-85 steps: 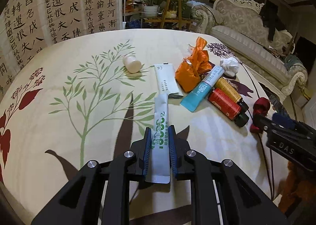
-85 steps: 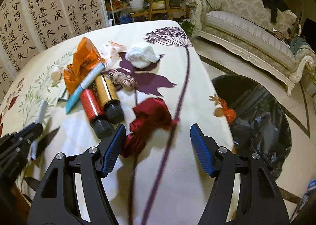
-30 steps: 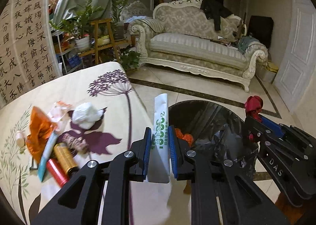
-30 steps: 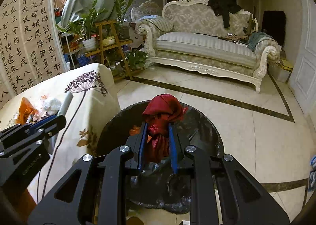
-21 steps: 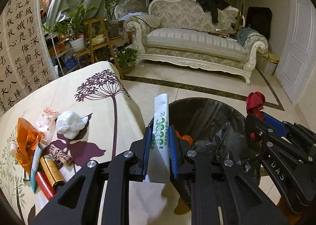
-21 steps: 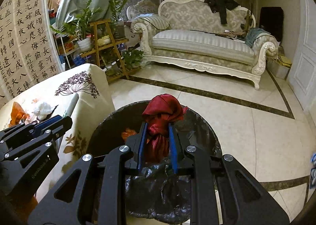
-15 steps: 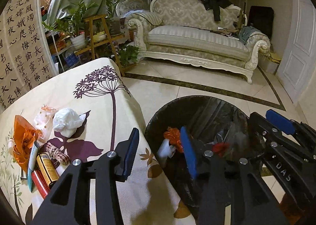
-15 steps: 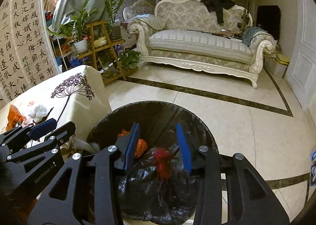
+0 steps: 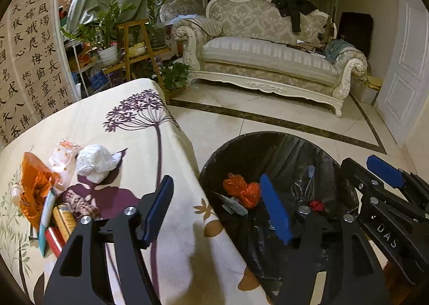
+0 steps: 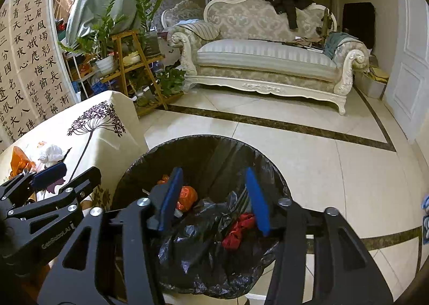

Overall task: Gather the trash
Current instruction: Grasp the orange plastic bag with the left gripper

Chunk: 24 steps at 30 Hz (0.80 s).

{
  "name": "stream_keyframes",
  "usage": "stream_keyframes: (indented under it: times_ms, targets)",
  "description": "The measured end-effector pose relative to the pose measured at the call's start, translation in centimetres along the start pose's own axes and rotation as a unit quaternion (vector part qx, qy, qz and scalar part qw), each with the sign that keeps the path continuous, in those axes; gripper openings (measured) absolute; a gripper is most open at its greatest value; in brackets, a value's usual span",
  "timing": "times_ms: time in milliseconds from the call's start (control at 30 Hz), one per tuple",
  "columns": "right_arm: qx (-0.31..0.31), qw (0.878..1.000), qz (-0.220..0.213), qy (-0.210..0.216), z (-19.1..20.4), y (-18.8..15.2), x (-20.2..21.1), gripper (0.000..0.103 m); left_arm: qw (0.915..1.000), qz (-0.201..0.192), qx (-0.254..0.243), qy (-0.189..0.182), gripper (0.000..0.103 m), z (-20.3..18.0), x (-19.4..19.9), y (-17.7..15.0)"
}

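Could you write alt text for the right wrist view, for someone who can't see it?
An empty right gripper, jaws opening, hangs over a black-lined trash bin holding a red cloth and an orange wrapper; a cream sofa stands beyond.

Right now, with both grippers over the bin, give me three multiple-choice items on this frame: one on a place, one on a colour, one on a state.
1. Where does the red cloth lie?
A. on the table
B. in the black-lined bin
C. on the sofa

2. What colour is the crumpled bag on the table, left of the white wad?
A. orange
B. green
C. blue

3. What is between the right gripper fingers?
A. a sachet
B. the cloth
C. nothing

Key: 1 B, it rests among the liner folds. 2 A, the orange bag shows plainly. 3 C, its jaws are opening, empty.
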State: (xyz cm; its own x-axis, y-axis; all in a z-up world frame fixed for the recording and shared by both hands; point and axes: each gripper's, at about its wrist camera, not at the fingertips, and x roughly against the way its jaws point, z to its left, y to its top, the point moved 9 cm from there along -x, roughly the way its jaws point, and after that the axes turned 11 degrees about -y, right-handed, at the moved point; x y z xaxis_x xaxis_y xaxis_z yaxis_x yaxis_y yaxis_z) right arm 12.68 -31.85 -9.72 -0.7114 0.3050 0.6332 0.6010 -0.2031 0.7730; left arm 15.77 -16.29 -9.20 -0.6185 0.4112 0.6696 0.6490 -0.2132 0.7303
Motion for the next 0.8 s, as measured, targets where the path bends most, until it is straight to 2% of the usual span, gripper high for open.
stream_keyframes:
  times_ms: [100, 300, 467, 800]
  targets:
    - [0.000, 1.000, 0.002, 0.007, 0.5, -0.1, 0.4, 0.050, 0.9999, -0.008, 0.003, 0.007, 0.072, 0.5, 1.1, 0.0]
    - [0.007, 0.999, 0.004, 0.031, 2.8, -0.5, 1.6, 0.050, 0.9992, -0.020, 0.006, 0.032, 0.073, 2.8, 3.9, -0.4]
    - [0.025, 0.998, 0.003, 0.056, 5.6, -0.8, 2.7, 0.050, 0.9973, -0.028, 0.016, 0.065, 0.073, 6.1, 6.4, -1.3]
    - [0.065, 0.993, 0.005, 0.094, 11.5, -1.4, 4.3, 0.050, 0.9888, -0.031, 0.071, 0.128, 0.073, 14.1, 9.6, -3.3]
